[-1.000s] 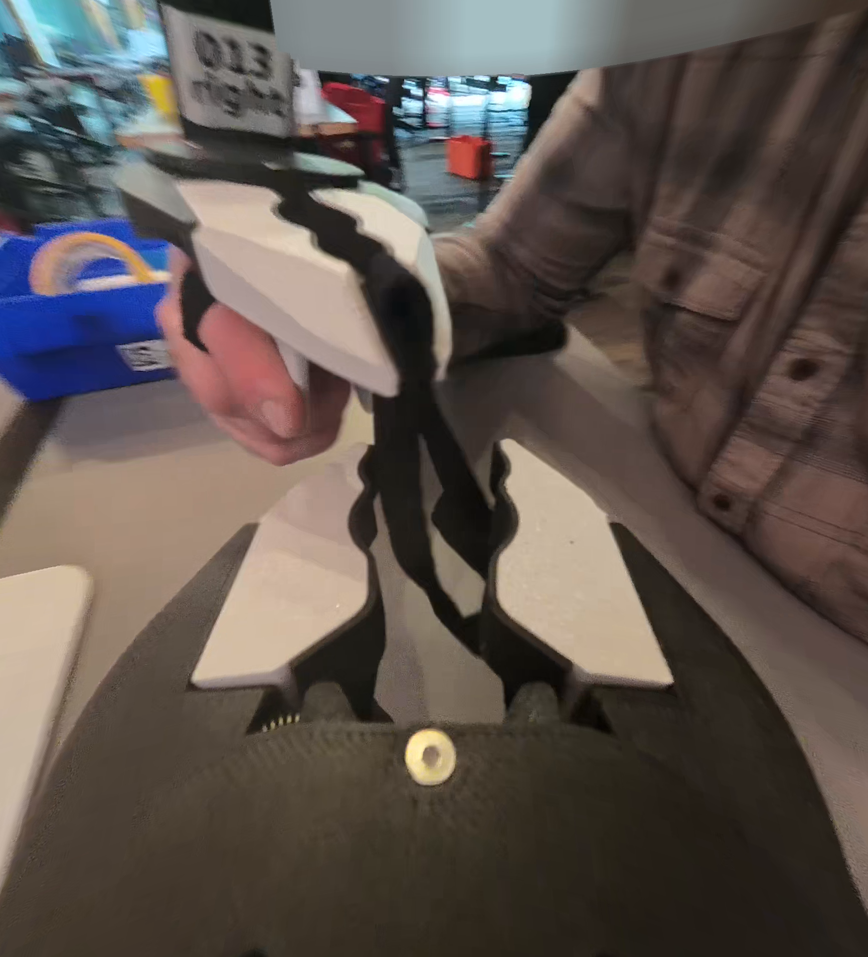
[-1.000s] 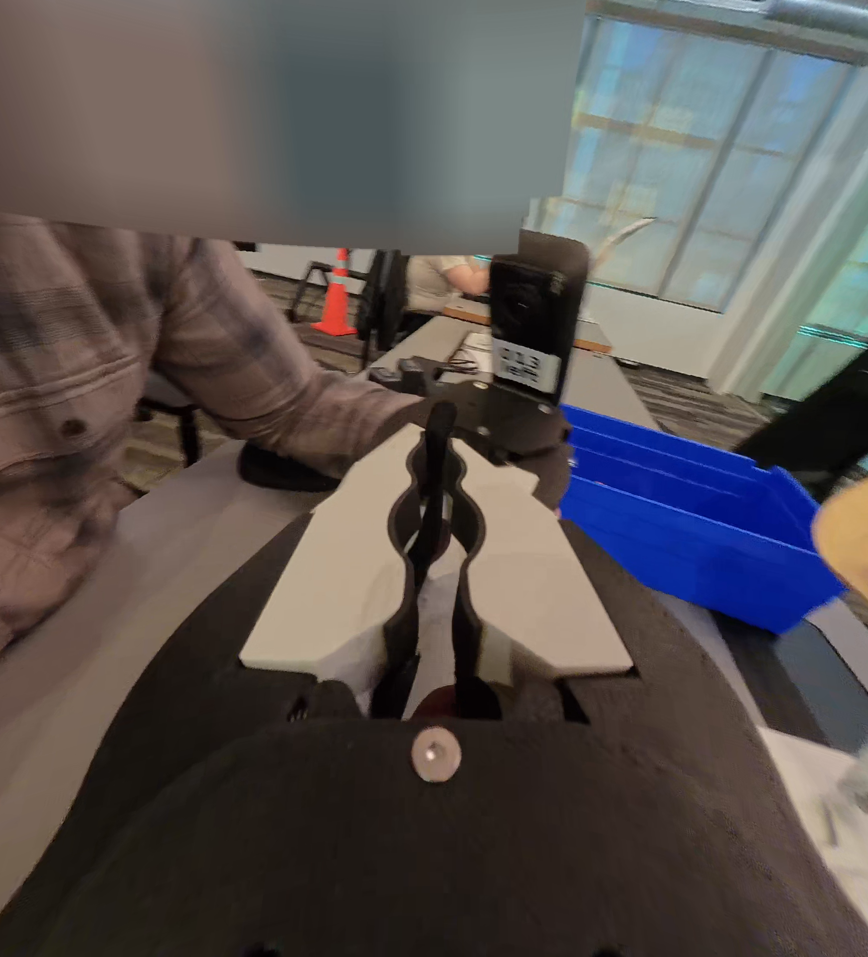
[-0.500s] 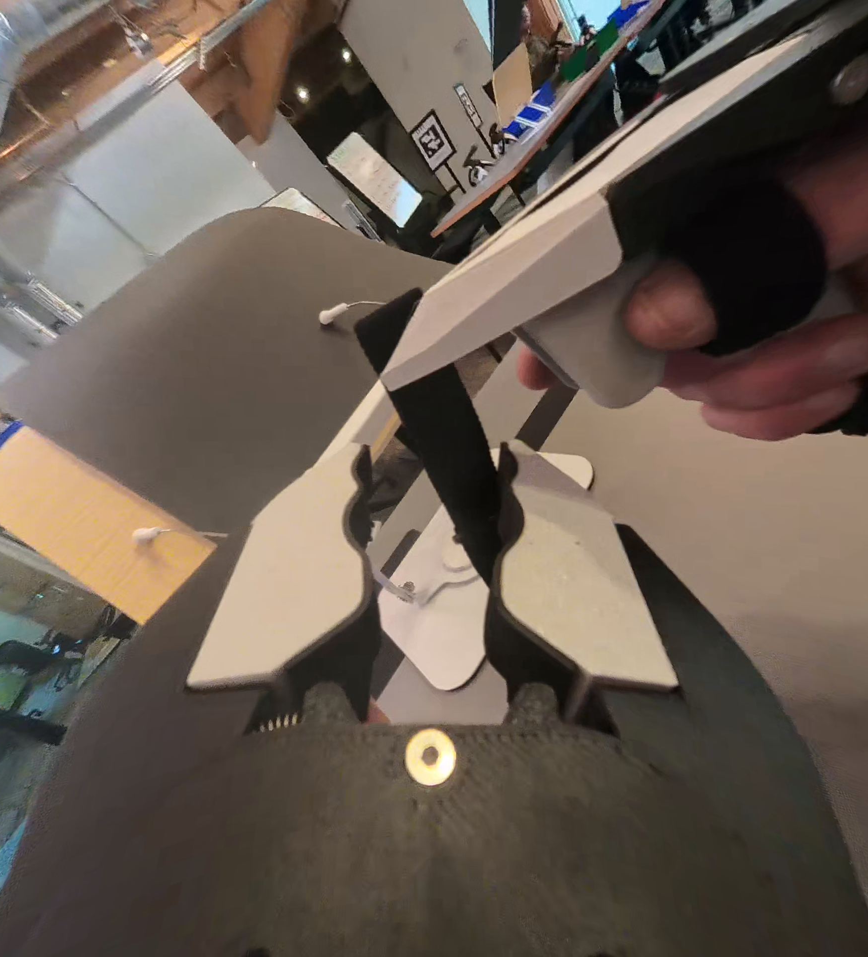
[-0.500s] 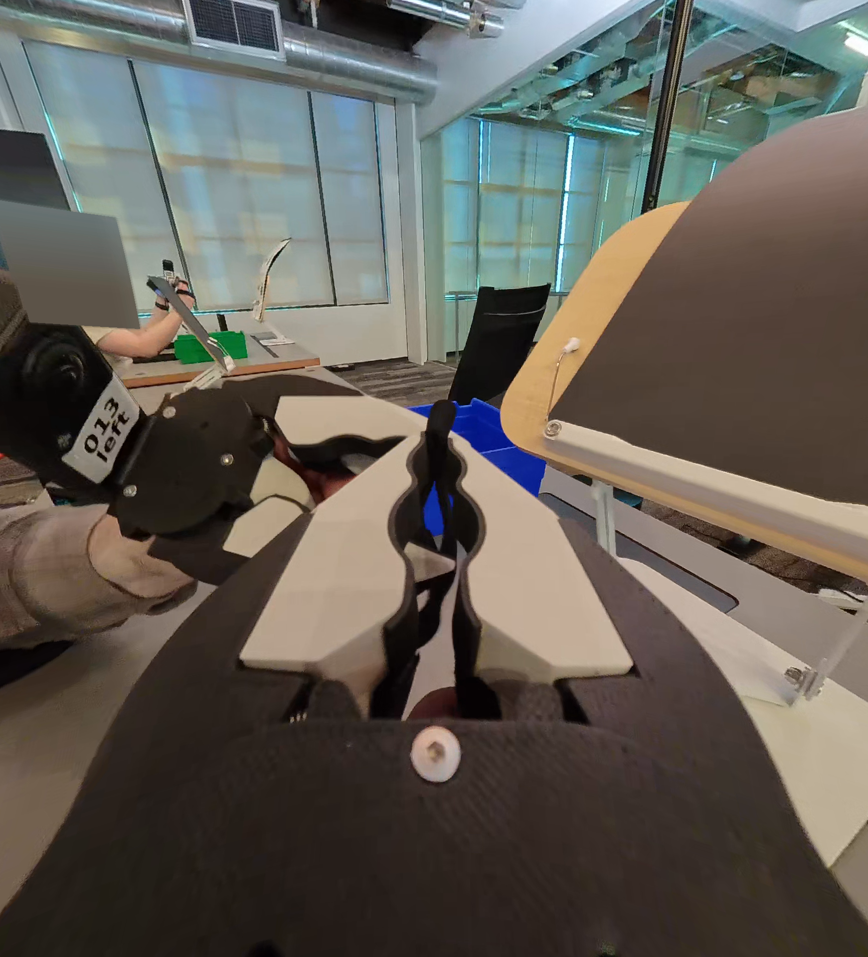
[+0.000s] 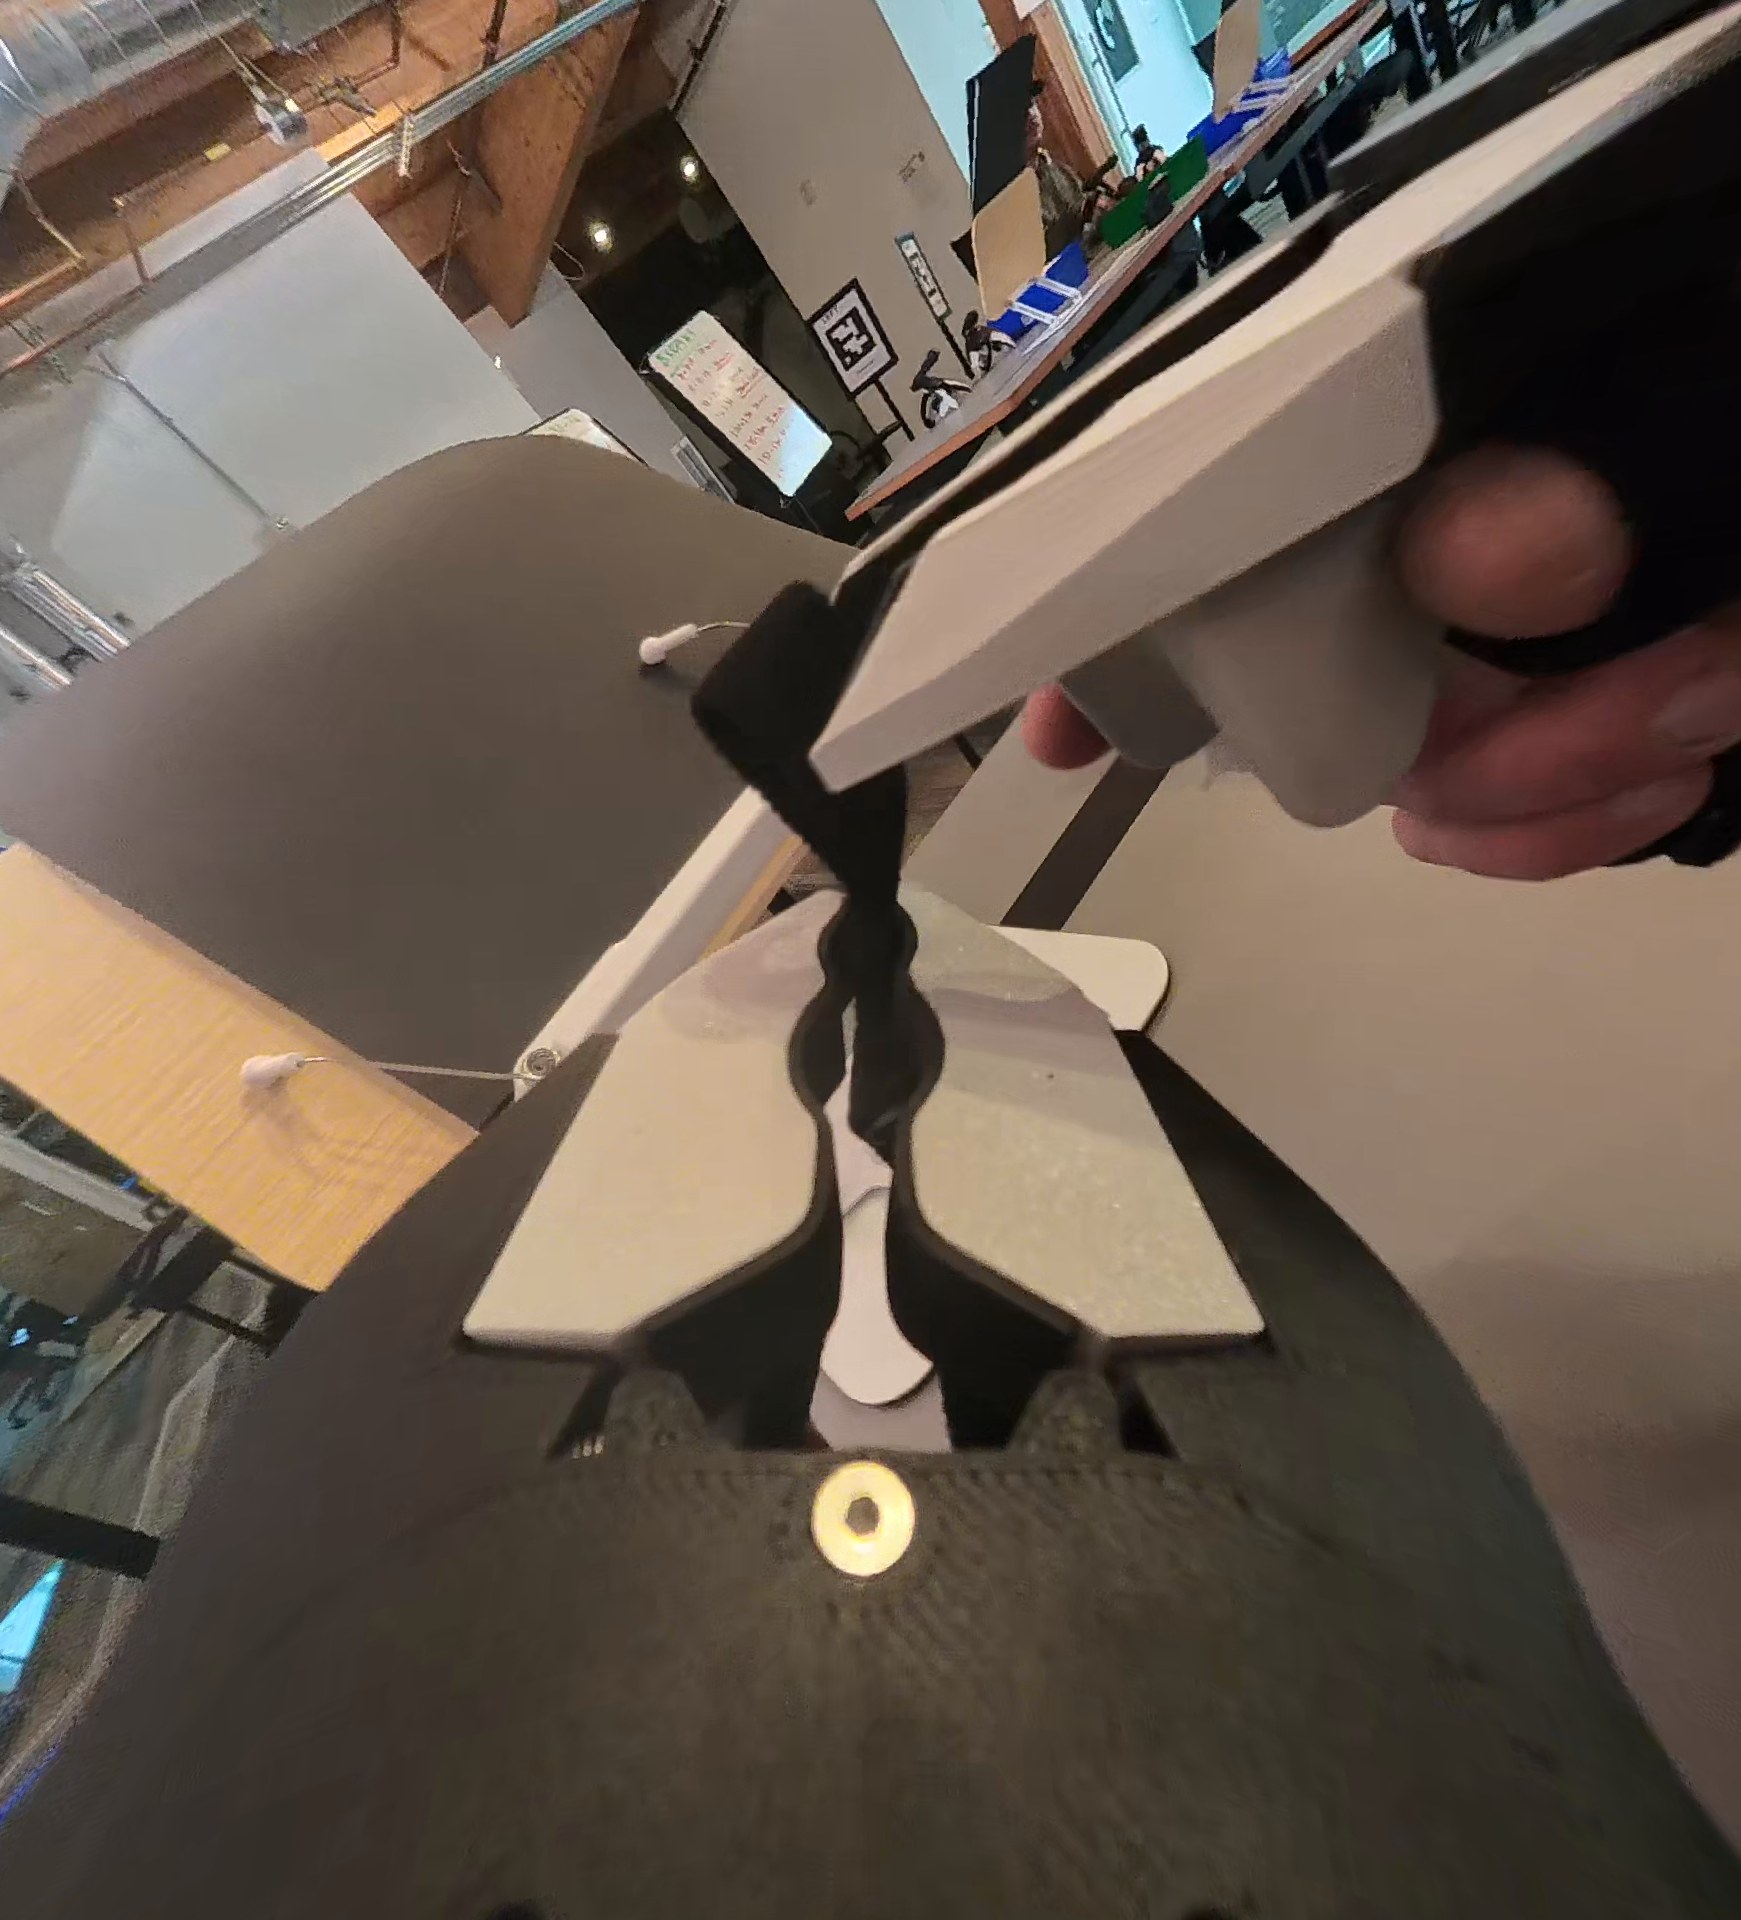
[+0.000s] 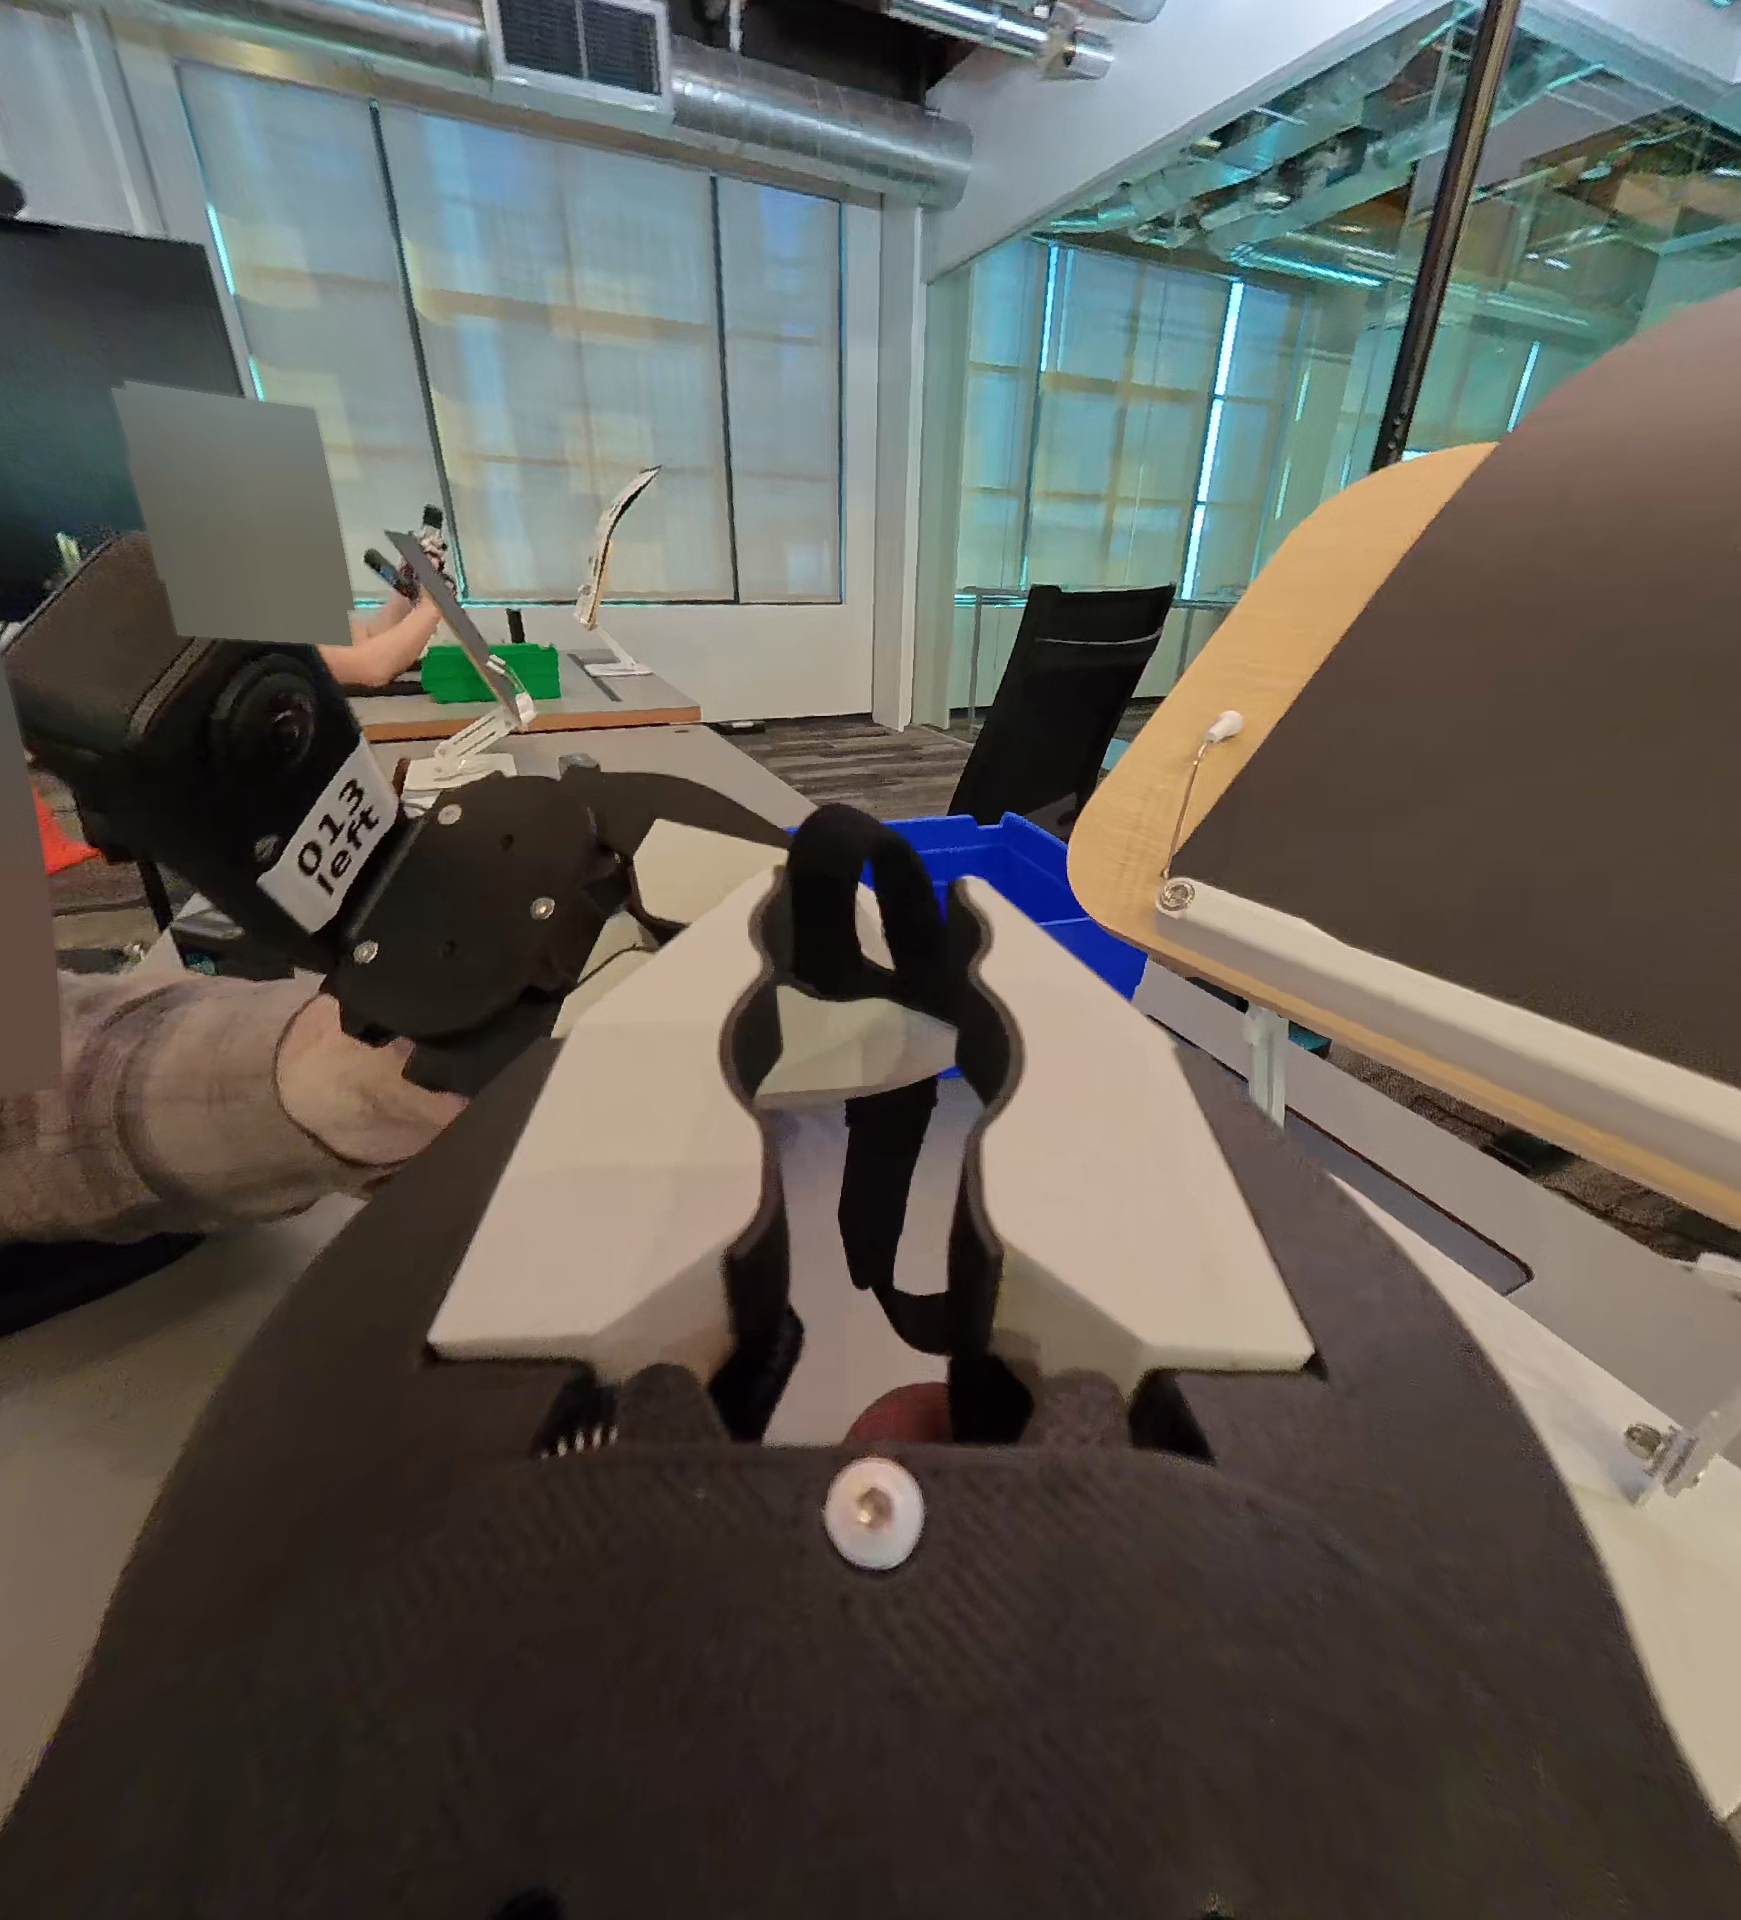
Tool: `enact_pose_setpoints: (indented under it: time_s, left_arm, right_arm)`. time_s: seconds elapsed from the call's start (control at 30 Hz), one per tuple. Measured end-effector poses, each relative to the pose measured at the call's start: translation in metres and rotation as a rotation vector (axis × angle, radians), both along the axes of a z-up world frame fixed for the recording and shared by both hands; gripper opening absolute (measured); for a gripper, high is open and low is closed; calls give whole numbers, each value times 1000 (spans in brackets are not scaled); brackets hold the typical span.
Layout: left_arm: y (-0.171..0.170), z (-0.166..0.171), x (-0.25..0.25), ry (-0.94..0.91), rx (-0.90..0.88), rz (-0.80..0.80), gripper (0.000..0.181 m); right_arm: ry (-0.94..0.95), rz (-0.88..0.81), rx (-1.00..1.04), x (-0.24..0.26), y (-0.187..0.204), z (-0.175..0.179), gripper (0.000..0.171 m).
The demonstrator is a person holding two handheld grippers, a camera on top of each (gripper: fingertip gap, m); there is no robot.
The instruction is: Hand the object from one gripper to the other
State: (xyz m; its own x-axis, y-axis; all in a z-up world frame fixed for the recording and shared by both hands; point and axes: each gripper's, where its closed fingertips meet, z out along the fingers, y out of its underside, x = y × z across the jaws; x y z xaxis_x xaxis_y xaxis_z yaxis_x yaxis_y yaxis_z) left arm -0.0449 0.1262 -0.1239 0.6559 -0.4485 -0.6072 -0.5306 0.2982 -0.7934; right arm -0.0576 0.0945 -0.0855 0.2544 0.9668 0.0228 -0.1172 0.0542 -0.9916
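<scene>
The object is a black fabric strap (image 5: 850, 821). My left gripper (image 5: 871, 940) is shut on it, with the strap pinched between the two white fingers. The strap runs up to the tip of my right gripper (image 5: 1105, 540), which a hand (image 5: 1572, 758) holds at the upper right. In the right wrist view my right gripper (image 6: 866, 925) stands open, and the strap's loop (image 6: 824, 904) rises loosely between its parted fingers. The left gripper's white fingertips (image 6: 845, 1049) show in that gap, clamped on the strap, with its black body (image 6: 471, 914) to the left.
A tilted board with a wood-coloured edge and dark face (image 6: 1572, 727) stands close on the right, on a white base (image 5: 1115, 966). A blue bin (image 6: 1022, 862) sits behind the grippers. The grey table (image 5: 1468, 1195) lies below. A plaid sleeve (image 6: 118, 1091) reaches in from the left. Spacing between my two grippers at the tips: around 4 cm.
My left fingers were open around the strap and have closed on it. My right fingers were shut on the strap and have opened, so the loop now stands free between them.
</scene>
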Motion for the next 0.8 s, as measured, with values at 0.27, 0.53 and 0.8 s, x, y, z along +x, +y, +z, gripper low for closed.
enact_pose_setpoints:
  time_s: [0.27, 0.53, 0.8]
  left_arm:
    - [4, 24, -23, -406, -247, -123, 2]
    - [7, 44, -45, -875, -503, -279, 1]
    - [6, 31, -32, -998, -686, -372, 1]
  right_arm:
    - [-173, -5, 334, 6, 0, -7, 72]
    - [-452, -407, 1042, -7, 8, -36, 94]
    - [-446, -593, 1285, -1, 2, -27, 17]
